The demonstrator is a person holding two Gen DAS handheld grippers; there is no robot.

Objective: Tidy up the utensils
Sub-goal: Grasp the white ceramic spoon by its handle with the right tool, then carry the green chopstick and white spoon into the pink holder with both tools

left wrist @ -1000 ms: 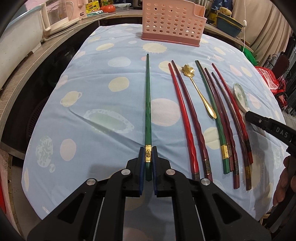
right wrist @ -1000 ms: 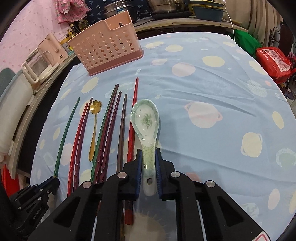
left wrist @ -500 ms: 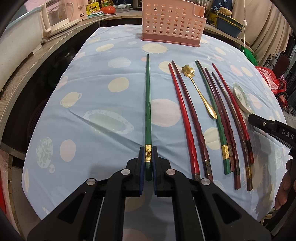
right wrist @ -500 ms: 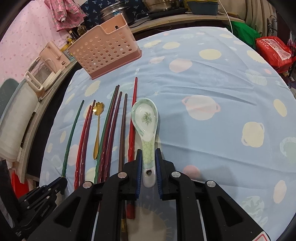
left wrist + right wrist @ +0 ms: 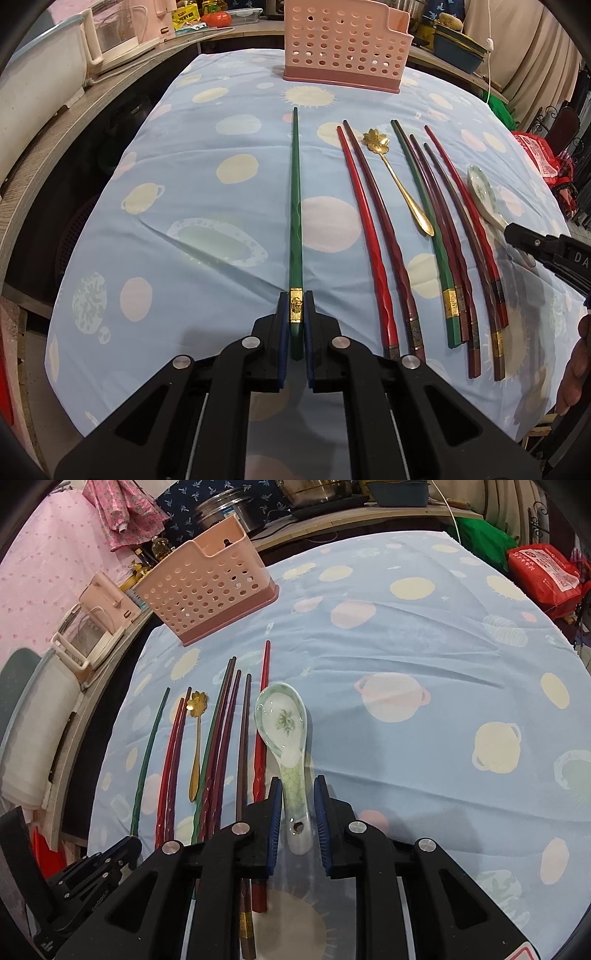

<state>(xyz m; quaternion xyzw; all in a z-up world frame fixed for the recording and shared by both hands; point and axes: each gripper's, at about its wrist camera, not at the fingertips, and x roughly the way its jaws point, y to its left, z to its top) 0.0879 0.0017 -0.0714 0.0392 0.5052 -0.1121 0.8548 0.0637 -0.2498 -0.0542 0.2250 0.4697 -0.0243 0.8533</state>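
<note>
The left gripper pinches the gold-banded near end of a green chopstick, which lies on the blue tablecloth pointing to twelve o'clock at the pink perforated holder. At three o'clock lie more chopsticks and a gold spoon. The right gripper straddles the ceramic spoon's handle; its jaws have just been opening, with gaps showing beside both pads.

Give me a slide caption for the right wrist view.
Right gripper open around ceramic spoon handle, chopsticks alongside.
</note>
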